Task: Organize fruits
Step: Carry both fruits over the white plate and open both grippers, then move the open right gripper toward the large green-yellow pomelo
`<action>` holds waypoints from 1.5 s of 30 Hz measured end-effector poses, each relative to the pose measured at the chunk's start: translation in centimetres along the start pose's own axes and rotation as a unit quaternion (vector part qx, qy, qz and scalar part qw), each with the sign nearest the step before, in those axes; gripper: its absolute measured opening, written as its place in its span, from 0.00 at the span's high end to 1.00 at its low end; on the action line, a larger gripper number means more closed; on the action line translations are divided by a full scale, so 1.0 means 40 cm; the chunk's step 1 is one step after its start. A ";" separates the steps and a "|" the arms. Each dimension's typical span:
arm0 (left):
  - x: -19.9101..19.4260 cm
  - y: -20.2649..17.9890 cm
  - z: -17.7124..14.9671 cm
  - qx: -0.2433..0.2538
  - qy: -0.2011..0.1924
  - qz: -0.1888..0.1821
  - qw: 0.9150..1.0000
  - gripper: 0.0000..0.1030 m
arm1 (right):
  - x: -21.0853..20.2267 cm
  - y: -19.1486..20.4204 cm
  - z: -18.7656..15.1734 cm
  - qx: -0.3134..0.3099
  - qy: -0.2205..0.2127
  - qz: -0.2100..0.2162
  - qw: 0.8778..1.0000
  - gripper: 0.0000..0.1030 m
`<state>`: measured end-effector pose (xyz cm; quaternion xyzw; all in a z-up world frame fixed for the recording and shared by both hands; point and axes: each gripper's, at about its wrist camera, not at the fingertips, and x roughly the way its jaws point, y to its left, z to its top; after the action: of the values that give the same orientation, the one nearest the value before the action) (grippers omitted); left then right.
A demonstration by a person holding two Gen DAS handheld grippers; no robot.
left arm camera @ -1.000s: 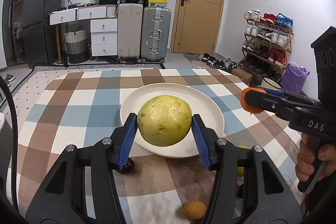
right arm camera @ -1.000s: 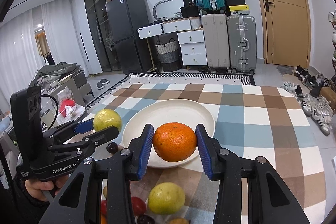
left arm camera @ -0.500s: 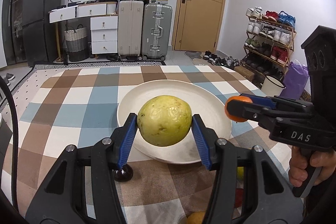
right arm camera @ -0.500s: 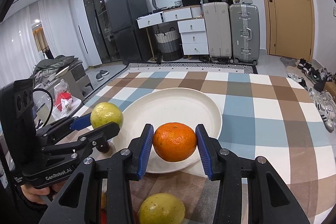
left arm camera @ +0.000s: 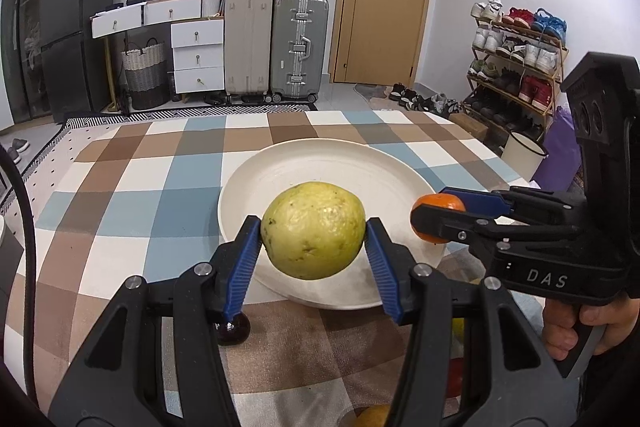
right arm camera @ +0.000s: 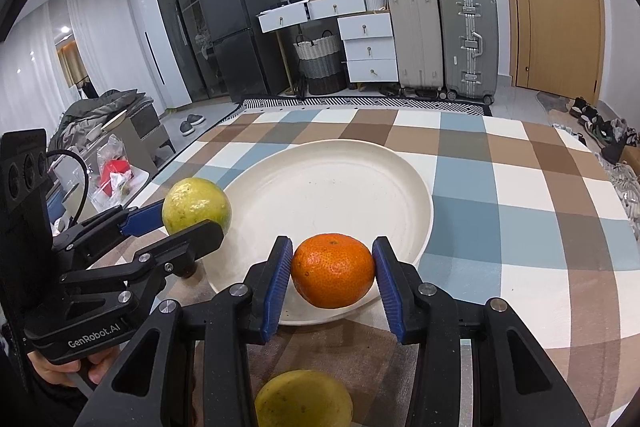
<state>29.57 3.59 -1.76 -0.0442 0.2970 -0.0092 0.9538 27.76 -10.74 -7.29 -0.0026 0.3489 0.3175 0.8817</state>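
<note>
Cream plate (left arm camera: pixel 400 171) now sits much closer under both my grippers than a second ago; I have carried both fruits forward over its near rim. My left gripper (left arm camera: pixel 314 251) has its jaws clamped on the guava (left arm camera: pixel 313 230), pale yellow-green, speckled, slightly dimpled. My right gripper (right arm camera: pixel 332 277) has its jaws closed on the tangerine (right arm camera: pixel 332 270), bright and pebbly-skinned. I judge release onto the plate comes next. More fruit waits on the checked tabletop (right arm camera: pixel 520 187) below.

One plate (right arm camera: pixel 416 187), one orange (right arm camera: pixel 333 270), two yellow-green fruits (left arm camera: pixel 313 230) (right arm camera: pixel 304 399).
</note>
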 end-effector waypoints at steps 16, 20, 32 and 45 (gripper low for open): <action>-0.055 0.016 -0.018 -0.016 -0.040 0.013 0.999 0.03 | -0.050 -0.021 -0.012 0.011 -0.022 -0.002 1.000 0.18; -0.083 0.017 -0.026 -0.015 -0.054 0.012 0.998 0.01 | -0.068 -0.026 -0.021 0.011 -0.029 -0.009 0.999 0.05; -0.128 0.007 -0.050 -0.004 -0.051 0.017 0.999 0.01 | -0.101 -0.007 -0.053 -0.010 -0.029 -0.031 0.999 0.00; -0.200 0.011 -0.093 0.004 -0.045 0.022 0.999 0.01 | -0.159 -0.018 -0.100 0.003 -0.021 -0.029 0.999 0.00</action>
<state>20.88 4.08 -0.33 -0.0342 0.2546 0.0127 0.9664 22.18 -15.76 -6.56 -0.0031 0.3313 0.2908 0.8976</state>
